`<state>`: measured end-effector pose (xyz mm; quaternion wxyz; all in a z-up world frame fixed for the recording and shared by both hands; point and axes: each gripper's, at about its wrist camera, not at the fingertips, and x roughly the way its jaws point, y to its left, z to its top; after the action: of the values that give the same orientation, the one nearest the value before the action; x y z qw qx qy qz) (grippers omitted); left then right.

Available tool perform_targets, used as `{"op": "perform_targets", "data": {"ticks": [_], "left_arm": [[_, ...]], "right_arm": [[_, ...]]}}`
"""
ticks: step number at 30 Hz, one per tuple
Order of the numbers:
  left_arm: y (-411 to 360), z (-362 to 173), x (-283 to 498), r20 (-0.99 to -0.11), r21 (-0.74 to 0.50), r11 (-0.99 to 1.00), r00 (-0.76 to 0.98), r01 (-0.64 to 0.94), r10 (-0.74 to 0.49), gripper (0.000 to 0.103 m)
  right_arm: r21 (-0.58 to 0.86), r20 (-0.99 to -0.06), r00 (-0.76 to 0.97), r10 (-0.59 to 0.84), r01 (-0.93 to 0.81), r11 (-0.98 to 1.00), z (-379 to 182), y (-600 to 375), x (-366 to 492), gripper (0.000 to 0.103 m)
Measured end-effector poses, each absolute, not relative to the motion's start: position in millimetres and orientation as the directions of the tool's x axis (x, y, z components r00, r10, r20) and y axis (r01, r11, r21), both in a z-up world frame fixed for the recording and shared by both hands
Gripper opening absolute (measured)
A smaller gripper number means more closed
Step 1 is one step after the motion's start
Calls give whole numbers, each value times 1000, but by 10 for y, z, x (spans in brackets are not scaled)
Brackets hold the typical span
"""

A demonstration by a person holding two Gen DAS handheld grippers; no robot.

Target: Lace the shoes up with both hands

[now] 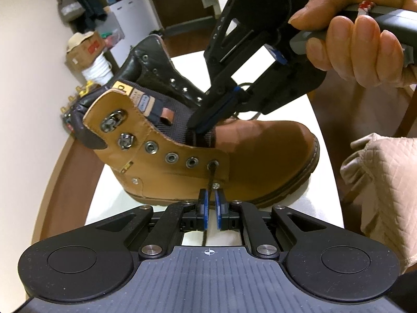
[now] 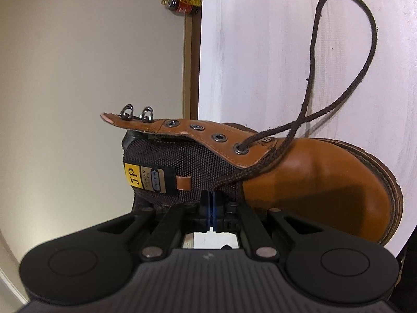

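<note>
My left tool [image 1: 211, 192]: pads nipping the lace [image 1: 211, 176] below the boot [image 1: 260, 156]'s lowest eyelet.
My right tool [image 2: 211, 195]: clamped tight at the tongue; what it grips, unclear.

Smooth tan leather boot [image 1: 255, 161], metal eyelets [image 1: 172, 158]

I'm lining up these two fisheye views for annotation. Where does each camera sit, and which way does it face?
Left wrist: sits on the left gripper, looking down at the boot's eyelet flap and the lace there; shows the right gripper and the hand holding it.
Right wrist: sits on the right gripper, pointing at the boot's tongue, its lace loop lying on the white table; only its own fingers show.
Shared: the boot, lace and table.
</note>
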<state>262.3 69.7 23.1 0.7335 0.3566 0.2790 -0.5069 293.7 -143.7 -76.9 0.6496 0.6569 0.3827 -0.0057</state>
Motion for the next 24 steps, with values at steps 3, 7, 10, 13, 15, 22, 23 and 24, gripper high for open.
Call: {"op": "perform_targets", "data": {"ticks": [3,7,10,13,15,22,23,24], "left_arm": [[691,214,2611,-772,243,234,333,942,-541,8],[687,201,2620,-773,245,248,343,937,-534,8],[673,198,2630,-772,252,256,353,933,-529,8],[631,227,2636,-762,269,269,375,925,-528,9],[625,257,2656,-755,269,288,387,919,-529,12],[573,250,2731,-755,251,280,368,927,-542,15],[568,250,2749,-755,243,280,363,929,-547,10],[561,257,2774,-758,223,284,349,933,-551,8]], "right_arm": [[847,-504,688,522,513,143,-809,-1410,2972,2],[841,-516,658,549,510,178,-802,-1354,3004,2],[837,-523,629,574,506,209,-819,-1289,3081,3],[835,-531,620,578,500,230,-811,-1280,3110,3],[834,-532,616,580,498,237,-807,-1287,3118,3],[835,-533,609,587,489,252,-806,-1301,3121,3],[836,-532,609,588,488,251,-808,-1303,3118,3],[837,-531,610,588,488,249,-813,-1308,3114,3]]}}
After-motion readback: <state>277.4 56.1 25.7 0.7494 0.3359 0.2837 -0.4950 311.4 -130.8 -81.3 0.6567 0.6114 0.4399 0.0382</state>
